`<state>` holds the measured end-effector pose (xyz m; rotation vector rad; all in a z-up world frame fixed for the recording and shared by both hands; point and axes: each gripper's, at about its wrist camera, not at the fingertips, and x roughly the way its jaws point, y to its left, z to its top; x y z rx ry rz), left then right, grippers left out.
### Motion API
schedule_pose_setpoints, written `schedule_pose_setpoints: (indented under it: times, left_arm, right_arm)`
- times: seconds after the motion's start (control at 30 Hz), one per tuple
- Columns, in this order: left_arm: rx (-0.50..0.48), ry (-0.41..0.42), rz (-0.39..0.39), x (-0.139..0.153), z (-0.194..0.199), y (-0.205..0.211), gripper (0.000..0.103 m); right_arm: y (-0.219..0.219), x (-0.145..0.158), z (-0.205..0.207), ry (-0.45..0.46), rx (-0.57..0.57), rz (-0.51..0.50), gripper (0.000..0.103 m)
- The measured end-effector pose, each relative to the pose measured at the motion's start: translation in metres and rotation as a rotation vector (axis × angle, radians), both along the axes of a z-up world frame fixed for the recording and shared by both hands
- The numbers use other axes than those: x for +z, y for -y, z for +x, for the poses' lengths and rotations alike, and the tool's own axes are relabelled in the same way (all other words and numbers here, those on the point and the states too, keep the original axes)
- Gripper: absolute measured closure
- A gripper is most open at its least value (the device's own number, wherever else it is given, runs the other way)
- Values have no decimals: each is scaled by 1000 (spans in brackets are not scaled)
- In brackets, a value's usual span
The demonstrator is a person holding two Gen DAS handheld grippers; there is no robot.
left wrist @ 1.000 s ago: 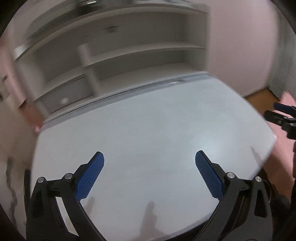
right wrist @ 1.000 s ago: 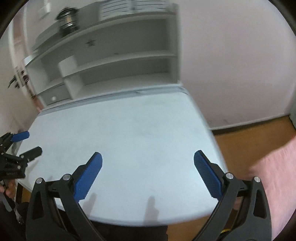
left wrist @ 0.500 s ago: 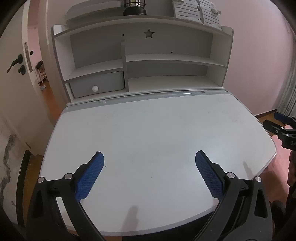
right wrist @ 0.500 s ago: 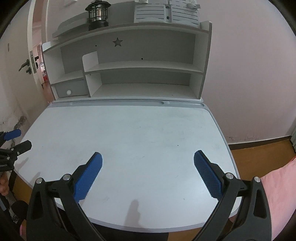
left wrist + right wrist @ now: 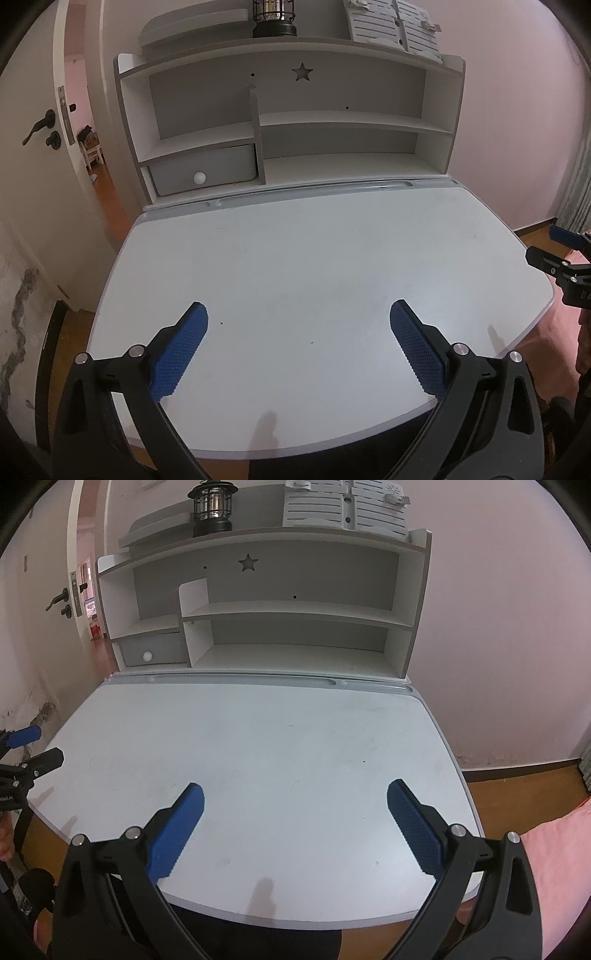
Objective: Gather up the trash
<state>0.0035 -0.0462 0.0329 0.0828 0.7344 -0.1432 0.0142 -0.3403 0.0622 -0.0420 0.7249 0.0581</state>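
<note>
Bare white tabletop [image 5: 314, 266] under a shelf hutch [image 5: 288, 122]; no trash shows anywhere in frame. Left hand-held gripper [image 5: 298, 345] and right hand-held gripper [image 5: 295, 823] hover spread, empty. Searching stage, I'd say: next, look elsewhere.

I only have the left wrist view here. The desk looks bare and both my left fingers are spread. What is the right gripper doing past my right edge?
Observer: The right gripper is open with nothing between its blue pads, held over the near part of the desk.
Operator: Any trash on the side of the desk I can't see well?
Observer: None in the right wrist view; the desktop shows only faint scuffs and a tiny dark speck.
Operator: What lies past the desk's right edge?
Observer: Bare wooden floor along the wall, and a pink fabric surface at the near right corner.
</note>
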Motion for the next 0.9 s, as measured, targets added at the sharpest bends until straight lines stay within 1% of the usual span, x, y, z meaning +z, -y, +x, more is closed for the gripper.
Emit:
schedule_pose_setpoints:
  times: [0.9]
  left_arm:
    - [-13, -10, 13, -3, 0, 10, 7]
  right_arm:
    - [8, 2, -4, 7, -14, 16, 7]
